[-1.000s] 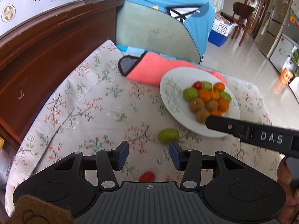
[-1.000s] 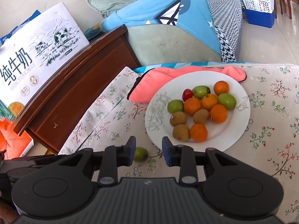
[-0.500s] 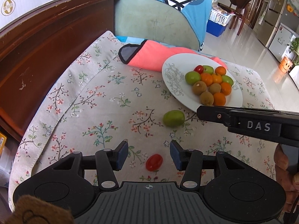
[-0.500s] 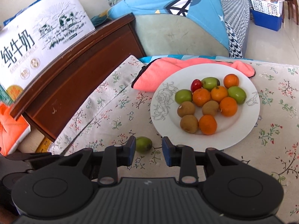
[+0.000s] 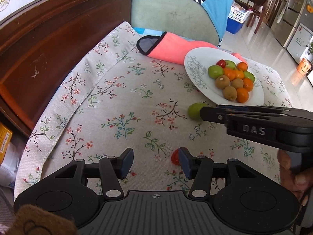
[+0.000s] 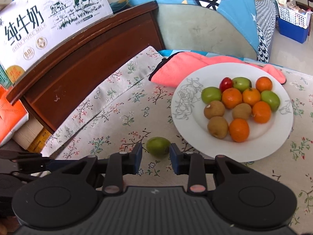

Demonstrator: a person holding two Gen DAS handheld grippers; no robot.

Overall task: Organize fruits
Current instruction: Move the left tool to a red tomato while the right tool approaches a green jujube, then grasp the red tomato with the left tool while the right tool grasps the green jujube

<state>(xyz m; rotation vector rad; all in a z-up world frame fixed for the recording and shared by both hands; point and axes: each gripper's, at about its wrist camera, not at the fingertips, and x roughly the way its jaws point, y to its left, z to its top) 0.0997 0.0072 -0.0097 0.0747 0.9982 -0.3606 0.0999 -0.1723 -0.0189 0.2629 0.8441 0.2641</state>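
Note:
A white plate [image 6: 195,129] on the floral cloth holds several oranges, kiwis, green fruits and one small red fruit [image 6: 226,83]. A loose green fruit [image 6: 158,146] lies on the cloth just beyond and between the open fingers of my right gripper [image 6: 156,156]. In the left wrist view the same green fruit [image 5: 195,110] sits at the tip of the right gripper [image 5: 213,113]. A loose small red fruit [image 5: 175,157] lies beside the right finger of my open left gripper [image 5: 156,159]. Both grippers are empty.
A pink cloth [image 6: 187,68] lies behind the plate [image 5: 199,72]. A dark wooden cabinet [image 5: 49,45] borders the table on the left, with a milk carton box [image 6: 49,19] on it. A sofa with blue cover [image 6: 205,19] stands behind.
Both grippers have drawn back and shifted left. The green fruit now sits between the right gripper's fingertips. The red fruit now lies by the left gripper's right finger.

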